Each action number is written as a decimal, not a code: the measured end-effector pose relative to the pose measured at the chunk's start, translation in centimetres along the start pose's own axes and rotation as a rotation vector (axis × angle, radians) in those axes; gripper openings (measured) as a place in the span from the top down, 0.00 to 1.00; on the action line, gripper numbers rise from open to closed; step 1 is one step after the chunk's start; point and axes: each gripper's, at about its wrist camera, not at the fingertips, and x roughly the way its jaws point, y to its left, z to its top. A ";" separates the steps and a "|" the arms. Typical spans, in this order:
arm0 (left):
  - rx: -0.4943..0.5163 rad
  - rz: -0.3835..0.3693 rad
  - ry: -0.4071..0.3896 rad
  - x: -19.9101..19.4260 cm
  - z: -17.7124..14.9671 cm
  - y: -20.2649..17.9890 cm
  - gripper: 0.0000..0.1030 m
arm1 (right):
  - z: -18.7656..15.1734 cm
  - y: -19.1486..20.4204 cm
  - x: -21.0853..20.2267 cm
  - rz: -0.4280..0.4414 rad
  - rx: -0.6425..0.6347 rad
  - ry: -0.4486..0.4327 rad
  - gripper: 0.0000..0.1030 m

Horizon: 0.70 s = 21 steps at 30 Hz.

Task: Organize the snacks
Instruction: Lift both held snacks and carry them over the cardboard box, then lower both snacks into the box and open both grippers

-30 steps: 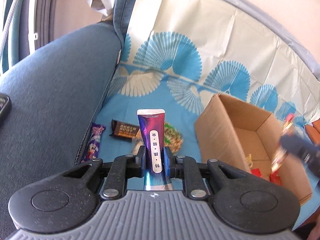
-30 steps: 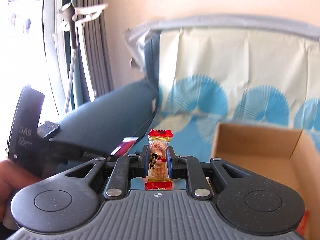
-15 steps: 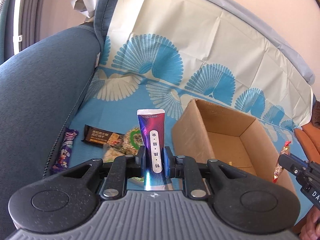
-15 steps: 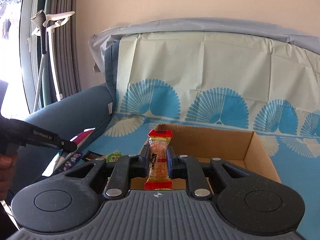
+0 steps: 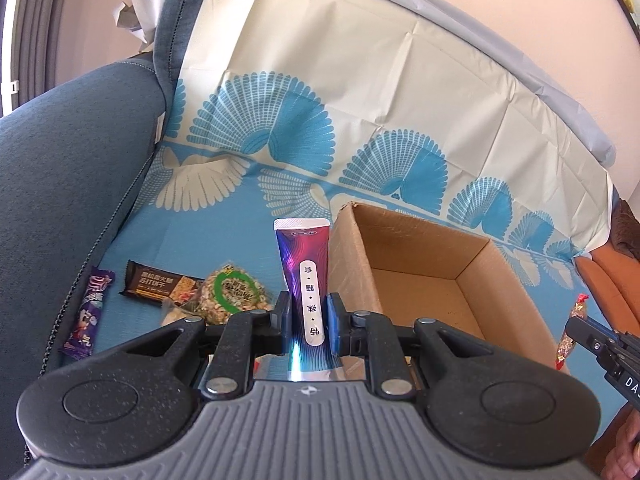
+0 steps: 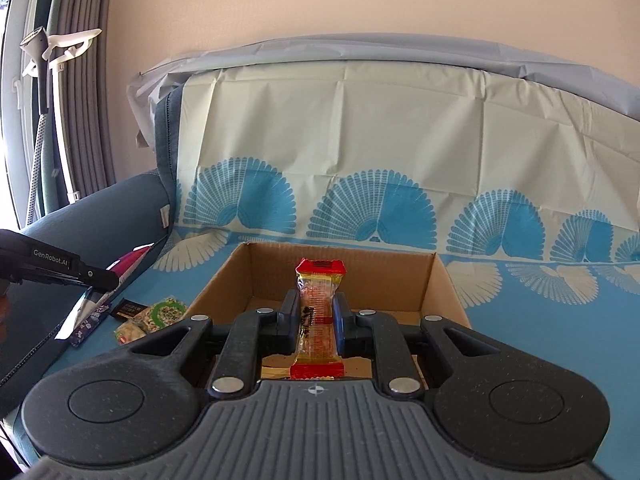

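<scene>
Tongs (image 6: pixel 316 320) gripping snack (image 6: pixel 318 312), over box (image 6: pixel 444 280)

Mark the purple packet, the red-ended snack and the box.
purple packet (image 5: pixel 306 276): left wrist view, printed front face.
red-ended snack (image 6: pixel 318 312): right wrist view, clear middle.
cardboard box (image 6: pixel 340 254): right wrist view, far wall.

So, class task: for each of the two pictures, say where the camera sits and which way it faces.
Left wrist: on the left gripper, facing the sofa seat; purple packet clamped, right gripper at the edge.
Right wrist: on the right gripper, facing the cardboard box; red-ended snack clamped, left gripper at left.
Shared: box, blue-patterned cover.
</scene>
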 end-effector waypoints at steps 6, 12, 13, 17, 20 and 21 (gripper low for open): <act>-0.010 -0.021 -0.018 0.2 -0.1 -0.9 0.81 | -0.1 -0.9 -0.2 -0.014 0.009 -0.002 0.83; -0.023 -0.083 -0.057 0.0 -0.1 -2.2 0.81 | -0.1 -1.2 -0.3 -0.024 0.017 -0.005 0.83; -0.021 -0.098 -0.068 -0.1 -0.1 -2.5 0.81 | -0.1 -1.2 -0.2 -0.025 0.019 -0.004 0.83; -0.009 -0.153 -0.107 -0.5 -0.2 -3.7 0.81 | -0.1 -1.1 -0.1 -0.036 0.021 -0.007 0.83; -0.004 -0.193 -0.127 -0.7 -0.3 -4.5 0.81 | 0.0 -0.8 0.0 -0.041 0.019 -0.008 0.83; -0.001 -0.203 -0.132 -0.7 -0.3 -4.7 0.81 | 0.0 -0.8 0.0 -0.043 0.018 -0.007 0.83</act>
